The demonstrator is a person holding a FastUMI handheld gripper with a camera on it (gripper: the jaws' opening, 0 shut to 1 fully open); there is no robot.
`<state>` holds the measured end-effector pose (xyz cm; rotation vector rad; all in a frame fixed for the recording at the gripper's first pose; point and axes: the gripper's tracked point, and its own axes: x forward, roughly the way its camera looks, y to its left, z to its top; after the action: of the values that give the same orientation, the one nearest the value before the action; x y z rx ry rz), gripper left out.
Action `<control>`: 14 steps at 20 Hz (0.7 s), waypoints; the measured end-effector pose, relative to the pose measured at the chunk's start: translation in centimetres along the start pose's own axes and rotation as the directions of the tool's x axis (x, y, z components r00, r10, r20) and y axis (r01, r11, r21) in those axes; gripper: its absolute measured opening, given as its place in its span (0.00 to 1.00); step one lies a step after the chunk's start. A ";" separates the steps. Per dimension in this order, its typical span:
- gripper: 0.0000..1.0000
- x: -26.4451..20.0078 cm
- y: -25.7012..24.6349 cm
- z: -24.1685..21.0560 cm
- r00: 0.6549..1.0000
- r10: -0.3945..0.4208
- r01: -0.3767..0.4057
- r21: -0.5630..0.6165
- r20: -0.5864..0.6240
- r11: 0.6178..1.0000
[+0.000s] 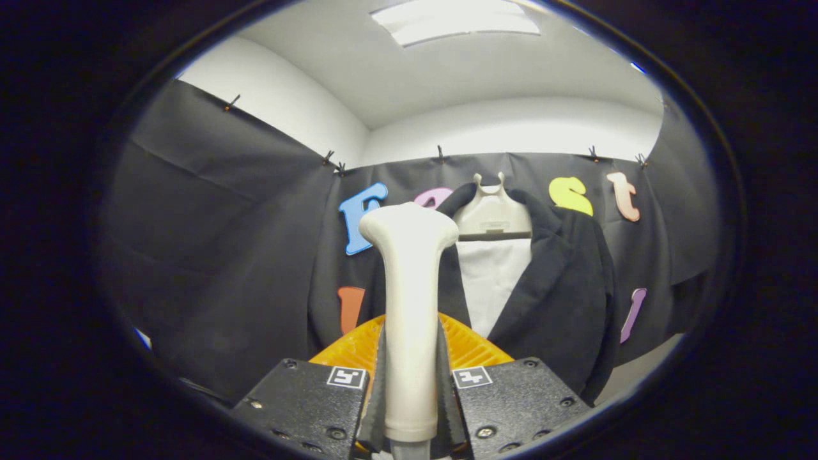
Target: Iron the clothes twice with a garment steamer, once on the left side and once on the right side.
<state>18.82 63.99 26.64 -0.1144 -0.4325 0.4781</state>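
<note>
A cream garment steamer point(410, 306) stands upright between my fingers, its handle clamped by both pads and its wide head point(409, 227) at the top. My gripper point(410, 390) is shut on that handle. Beyond it, a black jacket point(562, 287) hangs on a pale hanger point(492, 214) against the booth wall, open at the front over a white panel point(492, 281). The steamer head sits in front of the jacket's left lapel; I cannot tell whether it touches the cloth.
An orange ribbed piece point(466, 345) shows just behind the fingers, low down. Black cloth walls point(217, 255) close in on the left and at the back. A pale floor strip point(639, 374) shows at the lower right.
</note>
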 end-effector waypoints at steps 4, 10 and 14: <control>0.36 3.2 -0.7 1.6 0.997 -0.044 0.045 -0.017 0.056 0.999; 0.36 7.0 -1.1 2.3 0.995 -0.069 0.073 -0.057 0.068 0.996; 0.36 6.7 -1.0 -0.6 0.998 -0.068 0.069 -0.073 0.016 0.995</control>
<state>24.84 66.26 28.85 -0.1673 -0.4658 0.3956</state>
